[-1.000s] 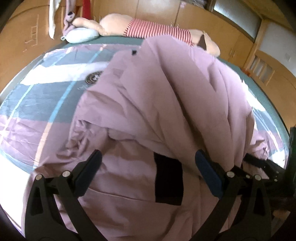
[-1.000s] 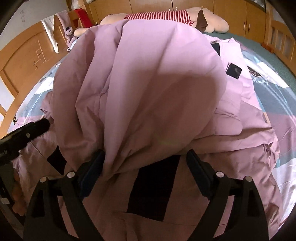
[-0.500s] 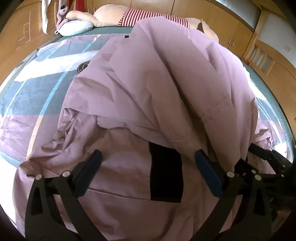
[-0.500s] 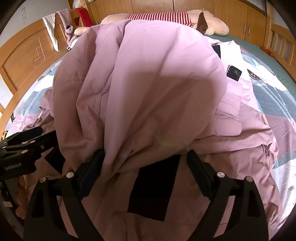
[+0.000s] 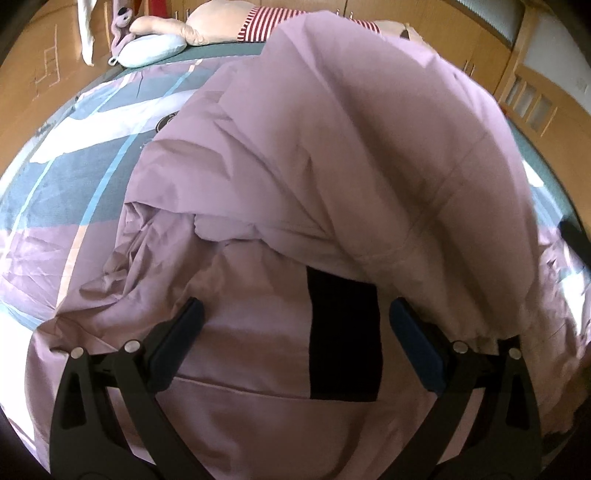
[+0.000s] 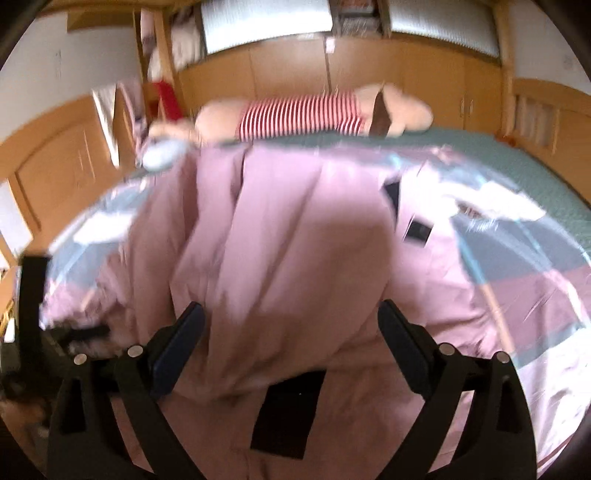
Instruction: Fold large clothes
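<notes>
In the left wrist view, the left tongs (image 5: 295, 325) are standing spread wide, with nothing between the blue-padded fingers (image 5: 177, 332). They are hovering low over a large mauve garment (image 5: 332, 166) that is lying heaped on the bed (image 5: 55, 192). A black rectangular patch (image 5: 343, 332) on the garment is showing between the two fingers. A big fold of the same cloth is bulging up and draping over toward the right finger, touching or nearly touching its outer side. The bed cover is showing in blue, white and lilac blocks to the left. At the far end, a pale blue pillow (image 5: 151, 50) and a plush toy in a red-and-white striped shirt (image 5: 258, 22) are lying against wooden cabinets (image 5: 480, 55).

The right wrist view is blurred. The right tongs (image 6: 291, 328) are also standing wide apart and are pinching nothing. A thick fold of the garment (image 6: 295, 240) is hanging down between the fingers, and whether it is touching them I cannot tell. Below it, a black patch (image 6: 288, 413) is lying on the flatter cloth. A smaller black square (image 6: 419, 230) is showing on the garment further right. At the left edge, part of the other tool, dark and blurred, is sitting at the garment's edge. The striped plush toy (image 6: 303, 114) is lying across the far end of the bed (image 6: 517, 155), before the wooden cabinets (image 6: 424, 81).
</notes>
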Demonstrator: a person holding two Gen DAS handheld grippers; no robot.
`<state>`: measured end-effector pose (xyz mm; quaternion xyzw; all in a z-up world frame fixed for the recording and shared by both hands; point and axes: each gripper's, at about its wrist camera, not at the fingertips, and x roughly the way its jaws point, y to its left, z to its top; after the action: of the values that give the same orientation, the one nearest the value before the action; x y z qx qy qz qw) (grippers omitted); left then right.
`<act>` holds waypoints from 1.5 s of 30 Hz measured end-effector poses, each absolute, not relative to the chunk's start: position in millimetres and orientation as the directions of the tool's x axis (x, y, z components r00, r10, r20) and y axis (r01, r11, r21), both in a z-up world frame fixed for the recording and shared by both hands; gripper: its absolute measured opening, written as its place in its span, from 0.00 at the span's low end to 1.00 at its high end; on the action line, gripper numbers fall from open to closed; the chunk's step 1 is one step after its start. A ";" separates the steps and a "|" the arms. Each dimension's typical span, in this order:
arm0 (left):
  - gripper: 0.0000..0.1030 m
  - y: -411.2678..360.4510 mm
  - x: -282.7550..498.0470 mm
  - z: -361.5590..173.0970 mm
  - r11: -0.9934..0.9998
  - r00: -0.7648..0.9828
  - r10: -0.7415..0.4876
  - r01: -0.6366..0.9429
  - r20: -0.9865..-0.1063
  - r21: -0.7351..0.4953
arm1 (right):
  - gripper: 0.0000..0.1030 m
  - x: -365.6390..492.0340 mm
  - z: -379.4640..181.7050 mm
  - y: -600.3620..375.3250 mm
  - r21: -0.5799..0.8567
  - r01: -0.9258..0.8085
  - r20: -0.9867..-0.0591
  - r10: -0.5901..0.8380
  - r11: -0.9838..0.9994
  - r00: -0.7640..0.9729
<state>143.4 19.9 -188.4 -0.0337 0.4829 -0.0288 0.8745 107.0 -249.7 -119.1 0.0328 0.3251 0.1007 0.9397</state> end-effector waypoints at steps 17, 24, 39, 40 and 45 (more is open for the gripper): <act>0.98 10.1 144.5 -197.5 0.999 0.511 -0.036 0.037 -0.859 -0.020 | 0.93 123.8 -177.1 -228.8 0.094 -0.178 -0.784 0.183 0.980 0.594; 0.98 11.2 144.3 -197.3 0.999 0.511 -0.031 0.038 -0.859 -0.014 | 0.93 123.2 -174.9 -227.5 0.095 -0.177 -0.784 0.183 0.980 0.593; 0.98 40.2 138.5 -173.7 0.995 0.611 -0.002 -0.080 -0.792 -0.063 | 0.95 120.7 -165.5 -230.7 0.100 -0.186 -0.757 0.196 0.978 0.623; 0.98 42.8 141.4 -180.1 0.993 0.584 -0.012 -0.086 -0.812 -0.076 | 0.95 116.8 -158.0 -231.3 0.100 -0.189 -0.730 0.201 0.977 0.654; 0.98 48.5 147.2 -188.2 0.992 0.549 -0.006 -0.102 -0.836 -0.074 | 0.95 92.8 -119.8 -232.8 0.137 -0.247 -0.558 0.281 0.959 0.781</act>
<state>147.2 48.5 -188.2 -0.0568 0.4743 0.0273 0.8781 92.8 -232.8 -119.8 0.0279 0.3001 0.1400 0.9432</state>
